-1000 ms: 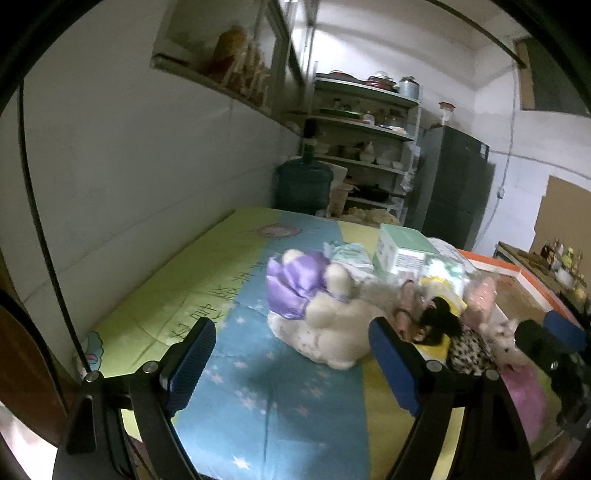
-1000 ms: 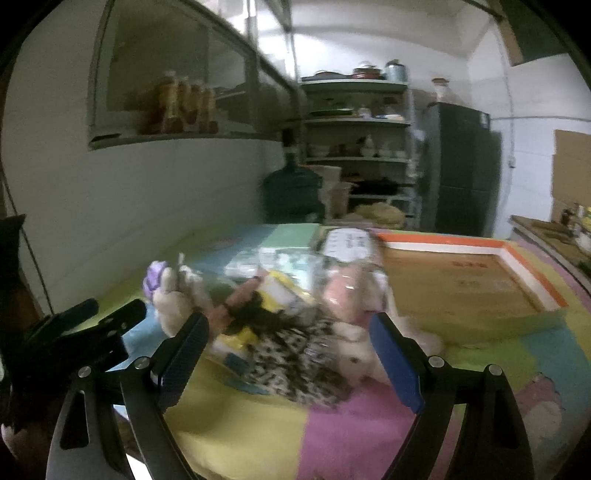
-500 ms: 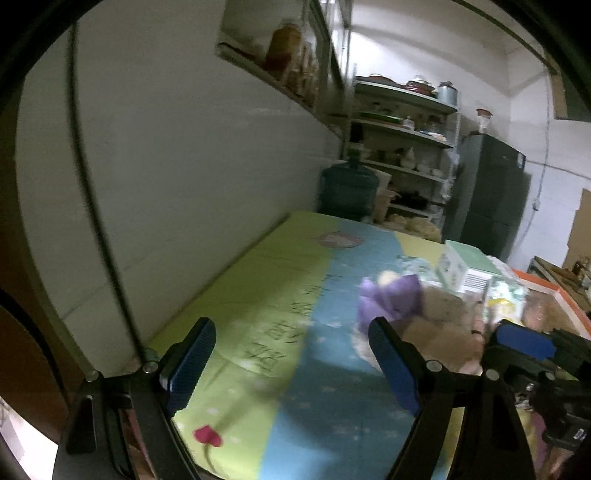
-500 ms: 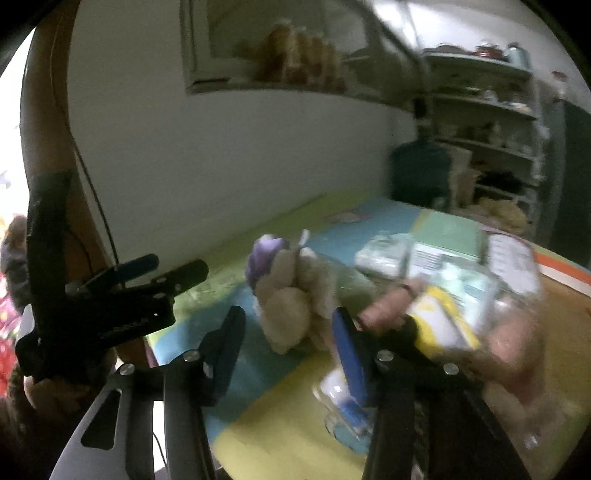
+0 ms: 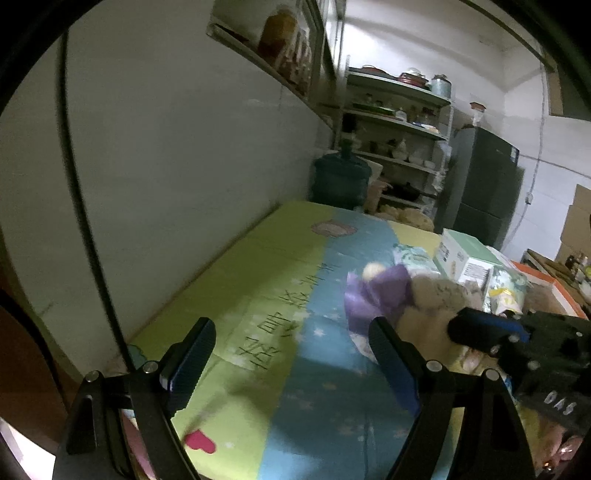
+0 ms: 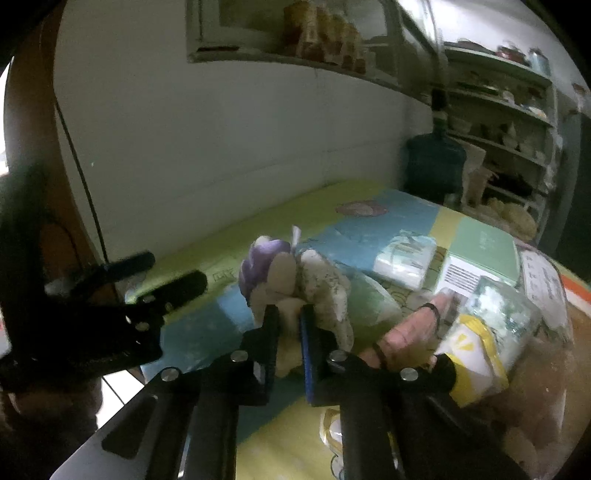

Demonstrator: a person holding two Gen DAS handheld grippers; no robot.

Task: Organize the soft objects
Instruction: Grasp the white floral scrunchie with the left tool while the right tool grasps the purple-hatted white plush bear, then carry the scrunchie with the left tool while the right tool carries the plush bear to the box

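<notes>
Right-wrist view first: nearest the lens, the right gripper (image 6: 289,334) has its jaws closing on a fold of the cream plush toy (image 6: 321,288), with plush between the two pads and only a narrow gap left. I judge the pinch is taken low on the body because the stuffing there bunches easily and gives the narrow pads something to bite. The toy lies on the colourful mat (image 6: 207,332), its purple bow (image 6: 258,262) turned toward the wall.

Just right of the toy a doll's arm (image 6: 413,332) pokes out of a heap of packets — one yellow-and-white pouch (image 6: 476,354), one clear wrapped bundle (image 6: 509,299), one small tissue pack (image 6: 404,258) and one green-topped box (image 6: 480,254). They sit crowded together, touching, which suggests a pile waiting to be sorted, not a finished arrangement.

At the left of this view the left gripper (image 6: 166,277) hangs over the mat's edge; in its own camera its two blue-padded fingers (image 5: 188,354) stand spread wide with nothing between them, seemingly kept clear of the toy.

Farther back stand one large water jug (image 6: 436,162), one shelving rack (image 6: 506,110) of crockery, and a wall ledge with several jars (image 6: 325,33) — too blurred to count exactly.
</notes>
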